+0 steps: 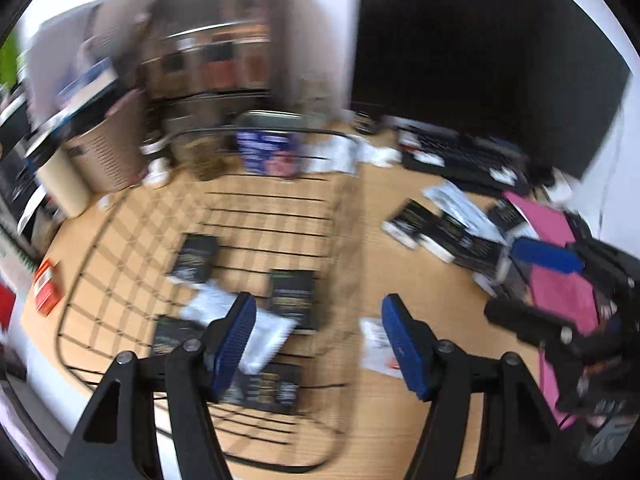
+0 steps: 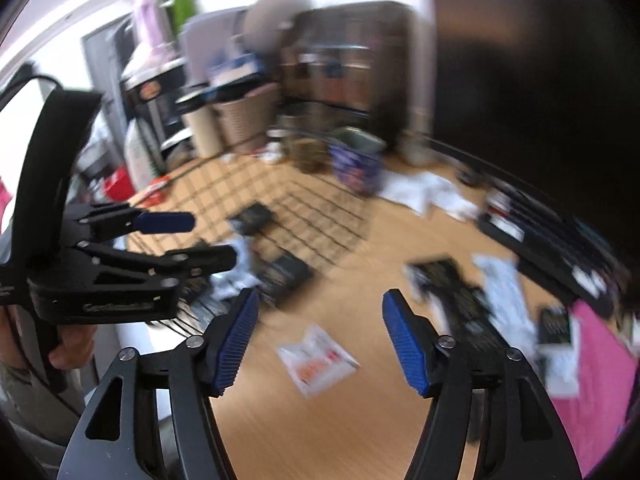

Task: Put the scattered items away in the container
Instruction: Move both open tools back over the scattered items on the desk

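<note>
I have both grippers over the wooden bench, and both views are smeared with blur, so I read details loosely. The left gripper has its jaws standing well apart with nothing between them; it hangs over the near right edge of the black wire basket. The right gripper also has its jaws parted and empty, pointed at a small white sachet with red print lying alone on the bench just beyond its tips.

That sachet looks like my next pick. It is flat and thin, so I judge I should come down low, bracket it across its narrow side, and close only once both pads reach the bench surface; a high pinch would likely slide off. The left gripper sits near on the left of the right wrist view, so I would keep the two apart on the way to the basket.

The basket already holds several dark packets and a white pouch, lying flat on its wire floor. More dark packets and white pouches remain scattered on the right, beside a pink sheet. Tidying seems roughly half done.
</note>
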The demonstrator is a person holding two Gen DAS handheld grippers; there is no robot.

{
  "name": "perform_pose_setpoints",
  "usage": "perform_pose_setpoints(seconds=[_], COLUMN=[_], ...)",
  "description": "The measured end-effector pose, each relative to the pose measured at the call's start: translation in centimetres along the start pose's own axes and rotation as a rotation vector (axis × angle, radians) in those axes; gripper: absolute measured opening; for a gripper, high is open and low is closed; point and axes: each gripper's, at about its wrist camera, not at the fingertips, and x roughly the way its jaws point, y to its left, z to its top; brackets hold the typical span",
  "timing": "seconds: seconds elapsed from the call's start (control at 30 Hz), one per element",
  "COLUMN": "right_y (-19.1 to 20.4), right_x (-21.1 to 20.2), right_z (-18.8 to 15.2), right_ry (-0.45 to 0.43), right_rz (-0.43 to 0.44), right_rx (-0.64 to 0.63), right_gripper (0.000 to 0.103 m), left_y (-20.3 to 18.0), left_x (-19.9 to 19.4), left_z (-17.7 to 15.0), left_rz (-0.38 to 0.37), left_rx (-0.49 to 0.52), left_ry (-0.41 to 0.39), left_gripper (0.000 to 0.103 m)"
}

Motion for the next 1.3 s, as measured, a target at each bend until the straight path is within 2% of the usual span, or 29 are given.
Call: perform_pose_setpoints(seconds=[0.07, 0.1, 0.17, 0.37, 0.53, 0.67, 0.8, 0.87, 0.93, 1.0, 1.07, 1.13, 1.3], right_y=[-2.4, -3.6, -5.2, -9.2, -11.5, -13.7, -15.3, -15.9, -16.1, -16.0, -15.7, -15.3, -14.6], right_x=[-0.9, -1.3, -1.9, -2.9, -2.5, -0.8, -0.4, -0.1, -0.2, -0.2, -0.1, 0.3, 0.9], right_z=[-1.5, -2.3, -3.8, -7.8, -9.7, -11.7, -13.2, -13.9, -14.2, -14.2, -14.3, -14.2, -14.1], right_ry=[0.002, 0.008, 0.013, 0.031, 0.074, 0.161, 0.184, 0.196, 0.182, 0.181, 0.174, 0.17, 0.172], right_rz=[-0.016, -0.033, -0.071, -0.158, -0.223, -0.25, -0.249, -0.256, -0.258, -0.262, -0.25, -0.234, -0.241], right_rx=[0.046, 0.065, 0.086, 0.157, 0.181, 0.218, 0.269, 0.287, 0.291, 0.288, 0.281, 0.271, 0.245], right_gripper=[0.064, 0.064, 0.065, 0.065, 0.065, 0.065, 0.065, 0.065, 0.065, 0.066, 0.079, 0.088, 0.096], left_y=[-2.5, -3.6, -5.8, -10.4, -12.5, -13.0, -13.3, -13.4, -13.4, -13.3, -13.2, -13.2, -12.9], left_x=[0.3, 0.5, 1.0, 4.3, 8.9, 11.7, 12.4, 12.7, 13.2, 13.2, 13.2, 13.2, 13.4], left_z=[0.0, 0.1, 0.1, -0.4, -1.7, -2.7, -2.9, -3.0, -3.0, -3.3, -3.3, -3.3, -3.4], left_rz=[-0.018, -0.003, 0.022, -0.135, -0.12, -0.148, -0.114, -0.089, -0.091, -0.095, -0.096, -0.097, -0.108], left_rx=[0.052, 0.071, 0.108, 0.163, 0.192, 0.181, 0.196, 0.204, 0.204, 0.211, 0.211, 0.213, 0.221], left_ry=[0.008, 0.003, -0.014, 0.079, 0.175, 0.256, 0.255, 0.253, 0.256, 0.248, 0.248, 0.242, 0.22], left_gripper=[0.07, 0.078, 0.079, 0.079, 0.079, 0.079, 0.08, 0.086, 0.102, 0.102, 0.102, 0.103, 0.103])
